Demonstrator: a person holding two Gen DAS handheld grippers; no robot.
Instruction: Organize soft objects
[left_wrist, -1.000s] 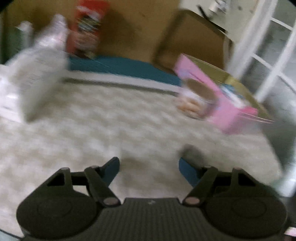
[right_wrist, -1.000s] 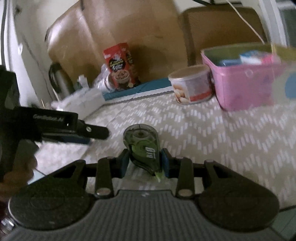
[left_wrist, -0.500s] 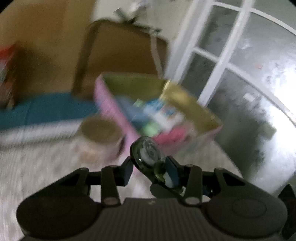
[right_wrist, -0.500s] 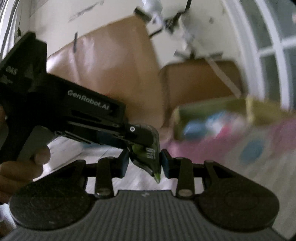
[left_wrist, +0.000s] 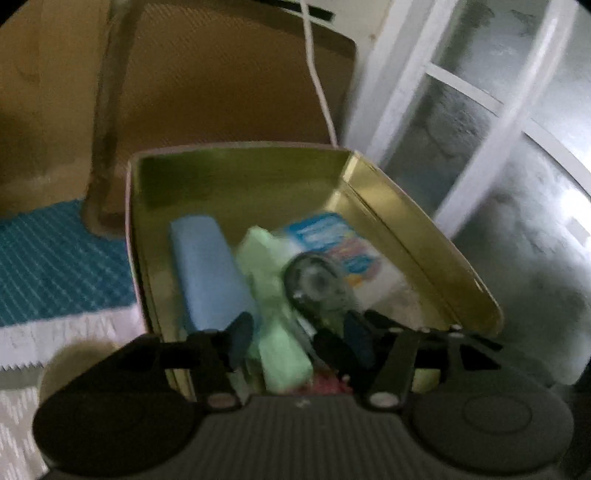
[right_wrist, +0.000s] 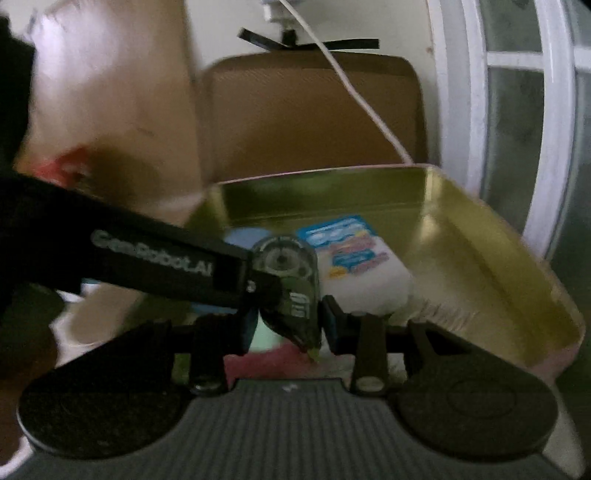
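Observation:
A translucent green tape dispenser (right_wrist: 291, 280) hangs over the open tin box (right_wrist: 480, 251), which is gold inside and pink outside. My right gripper (right_wrist: 290, 325) is shut on the dispenser, one pad on each side. My left gripper (left_wrist: 300, 341) reaches in from the left, and its tip touches the dispenser (left_wrist: 317, 284). Its jaws are opening and the pads do not press on the dispenser, which sits near the right-hand finger. In the box (left_wrist: 406, 221) lie a blue pad (left_wrist: 207, 269), a pale green soft piece (left_wrist: 269, 280) and a white pack with a colourful label (left_wrist: 332, 240).
A brown chair back (left_wrist: 221, 92) stands behind the box, with a white cable (left_wrist: 317, 81) hanging over it. A white-framed window (left_wrist: 480, 110) is at the right. A teal mat (left_wrist: 55, 266) and a white patterned cloth (left_wrist: 22, 413) lie at the left.
Both grippers swung right, from over the cloth to above the box. The left one came onto the dispenser that the right holds, and its jaws now stand wider than half a second ago.

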